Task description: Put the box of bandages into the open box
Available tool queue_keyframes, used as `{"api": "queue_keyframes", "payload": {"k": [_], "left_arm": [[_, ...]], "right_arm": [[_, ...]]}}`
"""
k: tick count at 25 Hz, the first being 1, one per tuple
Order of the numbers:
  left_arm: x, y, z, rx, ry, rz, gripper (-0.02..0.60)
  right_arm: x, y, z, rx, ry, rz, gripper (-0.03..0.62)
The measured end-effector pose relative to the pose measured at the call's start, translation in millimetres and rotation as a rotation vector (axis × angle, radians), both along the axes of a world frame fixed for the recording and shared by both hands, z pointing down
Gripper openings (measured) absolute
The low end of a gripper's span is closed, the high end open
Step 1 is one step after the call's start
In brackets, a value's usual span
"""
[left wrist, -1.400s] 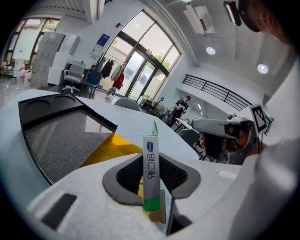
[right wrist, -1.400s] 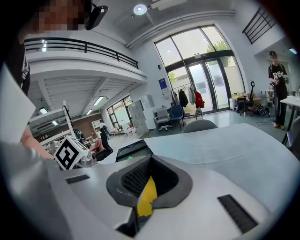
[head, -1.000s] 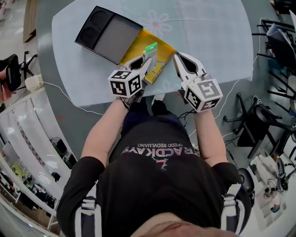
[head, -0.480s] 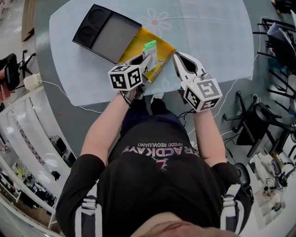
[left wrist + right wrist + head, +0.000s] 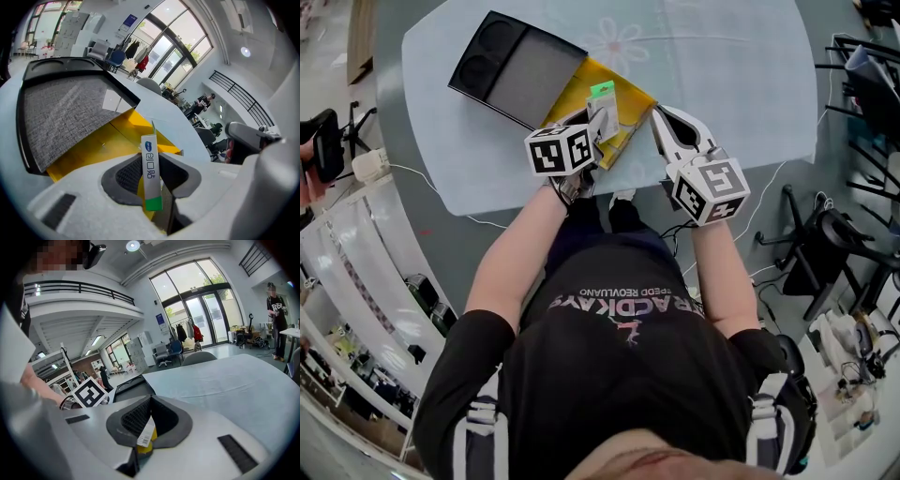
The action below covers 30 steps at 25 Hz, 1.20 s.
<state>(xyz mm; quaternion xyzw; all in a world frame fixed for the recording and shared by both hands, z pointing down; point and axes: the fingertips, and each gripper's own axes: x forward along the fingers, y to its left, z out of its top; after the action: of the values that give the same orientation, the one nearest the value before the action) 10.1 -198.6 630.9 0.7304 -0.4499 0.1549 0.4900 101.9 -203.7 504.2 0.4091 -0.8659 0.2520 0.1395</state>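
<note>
The box of bandages (image 5: 603,95), white with a green end, stands upright between the pads of my left gripper (image 5: 601,114), over the near part of the open yellow box (image 5: 575,89). In the left gripper view the bandage box (image 5: 150,171) is still pinched in the left gripper (image 5: 153,182), whose jaws have just been opening a little; the yellow box (image 5: 105,140) lies right below. My right gripper (image 5: 656,114) is shut on the yellow box's right corner flap (image 5: 142,447), which carries a barcode label.
A black tray-like lid (image 5: 517,67) with a grey inside adjoins the yellow box at the far left. The pale blue table (image 5: 722,75) stretches far and right. A black chair (image 5: 825,248) and cables are on the floor at right.
My left gripper has sunk a little toward the yellow box and rolled, with the bandage box still in it. The right gripper has stayed put.
</note>
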Motion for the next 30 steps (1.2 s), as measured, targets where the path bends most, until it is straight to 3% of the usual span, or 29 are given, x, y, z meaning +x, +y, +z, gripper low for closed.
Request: {"api": "queue_keyframes", "payload": {"k": [6,10,15,30], "left_arm": [[-5,5,9,0.0,-0.146,0.038,0.153],[-4,10,16,0.006,-0.246,0.095,0.219],[-3,10,19,0.038,-0.34,0.167,0.252],[-19,18,8,0.063,-0.388,0.134,0.279]], "right_arm": [[6,2,1,-0.002,-0.01,0.009,0.011],[12,3,2,-0.011,-0.02,0.018,0.011],[14,3,1,-0.014,-0.025,0.019,0.011],[13,6,-10,0.003,-0.037,-0.006,0.011]]}}
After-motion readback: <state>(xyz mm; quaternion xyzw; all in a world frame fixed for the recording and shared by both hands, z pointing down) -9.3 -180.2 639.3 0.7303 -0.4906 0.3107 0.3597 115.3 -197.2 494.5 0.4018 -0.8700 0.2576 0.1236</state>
